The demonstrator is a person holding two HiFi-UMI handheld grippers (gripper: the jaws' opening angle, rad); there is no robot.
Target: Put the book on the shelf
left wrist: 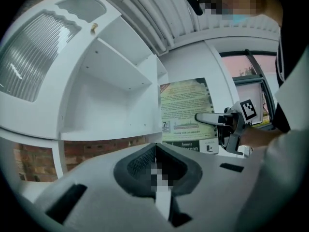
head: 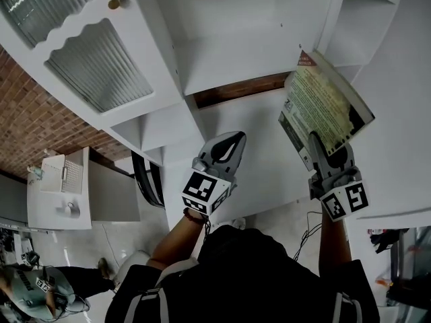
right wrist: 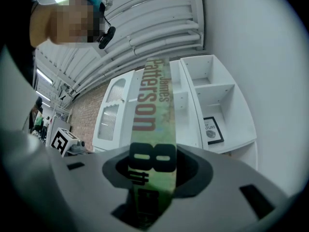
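Now the right gripper [head: 328, 155] has its jaws clamped on the book [head: 322, 99], held up before the white shelf [head: 249, 59], not yet on it. The left gripper [head: 227, 148] has its jaws pressed together, empty.

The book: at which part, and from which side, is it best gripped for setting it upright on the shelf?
Probably the lower end near the spine, coming from below, with one pad on each cover, as the right gripper holds it. The book is thin and flat, so its covers offer broad faces. The upper part is left free to enter the shelf.
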